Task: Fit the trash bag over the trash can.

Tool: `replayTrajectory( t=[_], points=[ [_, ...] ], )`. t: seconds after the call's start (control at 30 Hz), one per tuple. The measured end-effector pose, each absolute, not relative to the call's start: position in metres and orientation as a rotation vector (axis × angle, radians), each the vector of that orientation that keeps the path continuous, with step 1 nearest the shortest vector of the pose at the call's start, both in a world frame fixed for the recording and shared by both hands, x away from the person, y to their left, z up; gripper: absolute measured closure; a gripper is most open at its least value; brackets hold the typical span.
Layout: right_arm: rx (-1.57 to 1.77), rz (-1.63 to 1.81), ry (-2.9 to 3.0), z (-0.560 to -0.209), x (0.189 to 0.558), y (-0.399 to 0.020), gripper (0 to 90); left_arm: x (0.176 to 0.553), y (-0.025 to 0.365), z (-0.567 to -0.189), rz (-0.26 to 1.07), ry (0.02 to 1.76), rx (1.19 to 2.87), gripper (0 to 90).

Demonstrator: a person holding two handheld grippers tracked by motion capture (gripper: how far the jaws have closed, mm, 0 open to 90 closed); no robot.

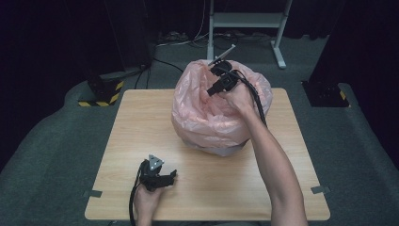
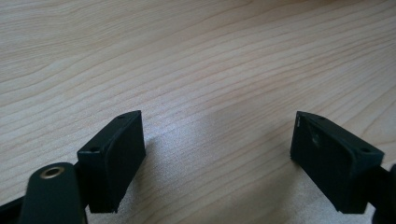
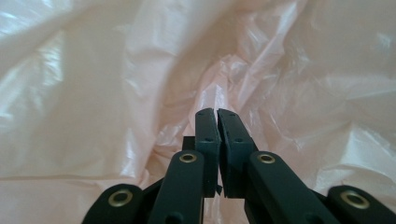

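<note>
A pink see-through plastic bag (image 1: 202,117) stands bulging at the back middle of the wooden table (image 1: 136,122). My right gripper (image 1: 211,91) is held over the bag's open top, pointing down into it. In the right gripper view its jaws (image 3: 217,114) are shut, with crumpled pink plastic (image 3: 289,93) just beyond them and nothing visible between them. My left gripper (image 1: 171,175) rests low near the table's front left. Its jaws (image 2: 217,126) stand wide open over bare wood (image 2: 196,56) and hold nothing.
A white metal stand (image 1: 244,21) rises behind the table. A black base with yellow stripes (image 1: 101,94) sits on the floor at the back left, with cables (image 1: 164,63) running near it. Grey carpet surrounds the table.
</note>
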State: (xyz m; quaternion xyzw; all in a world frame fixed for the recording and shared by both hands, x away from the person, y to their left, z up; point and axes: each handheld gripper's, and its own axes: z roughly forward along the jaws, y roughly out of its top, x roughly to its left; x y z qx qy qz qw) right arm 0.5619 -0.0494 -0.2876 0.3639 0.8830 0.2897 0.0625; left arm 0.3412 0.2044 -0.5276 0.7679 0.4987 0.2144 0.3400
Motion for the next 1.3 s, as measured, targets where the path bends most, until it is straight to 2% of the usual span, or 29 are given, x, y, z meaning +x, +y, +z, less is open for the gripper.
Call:
replayTrajectory(
  t=[0.2,0.23,0.33,0.5,0.7,0.9,1.3],
  points=[
    [1.103,0.781,2.698,-0.294,0.565,-0.045,83.9,0.341,0.204,-0.528,0.558,1.298,1.999,17.8],
    [1.088,0.820,2.658,-0.288,0.562,-0.047,79.5,0.341,0.204,-0.528,0.558,1.298,1.999,17.8],
    [1.093,0.893,2.583,-0.277,0.556,-0.053,77.0,0.341,0.204,-0.528,0.558,1.297,1.997,17.8],
    [1.138,0.928,2.428,-0.259,0.553,-0.078,77.4,0.341,0.204,-0.528,0.558,1.297,1.997,17.8],
    [1.195,0.869,2.351,-0.255,0.553,-0.105,78.2,0.341,0.204,-0.528,0.558,1.297,1.997,17.8],
    [1.263,0.816,2.305,-0.257,0.557,-0.123,78.6,0.341,0.204,-0.528,0.559,1.299,1.997,17.8],
    [1.392,0.681,2.337,-0.276,0.570,-0.131,79.3,0.341,0.204,-0.528,0.560,1.298,1.997,17.8]
  ],
)
